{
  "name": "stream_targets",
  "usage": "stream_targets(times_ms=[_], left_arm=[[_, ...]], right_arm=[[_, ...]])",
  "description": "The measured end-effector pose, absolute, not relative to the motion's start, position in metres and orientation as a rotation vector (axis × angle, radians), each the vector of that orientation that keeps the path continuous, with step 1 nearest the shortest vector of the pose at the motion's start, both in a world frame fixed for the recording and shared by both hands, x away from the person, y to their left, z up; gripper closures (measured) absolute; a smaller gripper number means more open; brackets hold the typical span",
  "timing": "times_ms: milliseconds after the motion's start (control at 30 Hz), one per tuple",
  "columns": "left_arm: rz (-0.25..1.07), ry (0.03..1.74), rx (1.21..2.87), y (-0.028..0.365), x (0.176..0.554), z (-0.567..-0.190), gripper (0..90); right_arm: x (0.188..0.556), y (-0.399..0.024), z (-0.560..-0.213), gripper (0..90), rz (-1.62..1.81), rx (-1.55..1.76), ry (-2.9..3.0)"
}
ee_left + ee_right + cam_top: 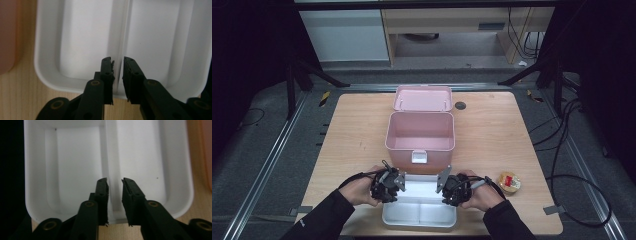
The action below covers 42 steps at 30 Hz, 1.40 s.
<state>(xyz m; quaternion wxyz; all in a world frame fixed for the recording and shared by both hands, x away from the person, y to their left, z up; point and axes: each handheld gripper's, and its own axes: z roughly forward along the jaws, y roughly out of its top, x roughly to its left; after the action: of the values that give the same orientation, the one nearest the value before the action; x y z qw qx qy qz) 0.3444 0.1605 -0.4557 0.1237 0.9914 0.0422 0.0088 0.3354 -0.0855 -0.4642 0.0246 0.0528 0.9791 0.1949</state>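
White divided tray [419,212] sits flat at the surface's [492,145] near edge, just in front of the open, empty pink box [420,137] — left hand-held gripper [117,75] and right hand-held gripper [115,195] both slightly open, straddling its divider wall with no grip — tray looks set down, nothing loaded yet

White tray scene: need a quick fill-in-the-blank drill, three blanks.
1. The white tray is split into ____ compartments.
2. The pink box behind it stands with its lid ____.
3. The jaws of the left gripper and the right gripper each straddle the tray's ____.

Missing words: two; open; divider
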Motion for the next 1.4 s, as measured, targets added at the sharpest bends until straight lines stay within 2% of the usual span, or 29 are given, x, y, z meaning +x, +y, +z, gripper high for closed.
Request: stream_targets(times_ms=[100, 200, 333, 467, 633, 900, 1400], left_arm=[[0.076, 0.217, 2.815, 0.170, 0.343, -0.444, 65.6], [0.113, 0.327, 2.736, 0.182, 0.342, -0.434, 55.4], [0.172, 0.467, 2.651, 0.199, 0.346, -0.429, 46.7], [0.220, 0.634, 2.569, 0.217, 0.354, -0.432, 40.5], [0.251, 0.788, 2.479, 0.234, 0.362, -0.439, 36.5], [0.326, 0.941, 2.351, 0.261, 0.368, -0.442, 30.3], [0.390, 1.041, 2.299, 0.276, 0.373, -0.450, 25.7]], right_arm=[[0.336, -0.091, -0.456, 59.1, 0.698, 0.252, 2.968], [0.338, -0.101, -0.445, 53.3, 0.747, 0.372, 2.884], [0.342, -0.117, -0.435, 48.5, 0.784, 0.522, 2.788], [0.349, -0.137, -0.429, 48.2, 0.792, 0.659, 2.688], [0.353, -0.159, -0.425, 43.6, 0.823, 0.815, 2.586], [0.354, -0.196, -0.422, 37.1, 0.811, 1.027, 2.433], [0.360, -0.241, -0.444, 21.1, 0.682, 1.232, 2.353]])
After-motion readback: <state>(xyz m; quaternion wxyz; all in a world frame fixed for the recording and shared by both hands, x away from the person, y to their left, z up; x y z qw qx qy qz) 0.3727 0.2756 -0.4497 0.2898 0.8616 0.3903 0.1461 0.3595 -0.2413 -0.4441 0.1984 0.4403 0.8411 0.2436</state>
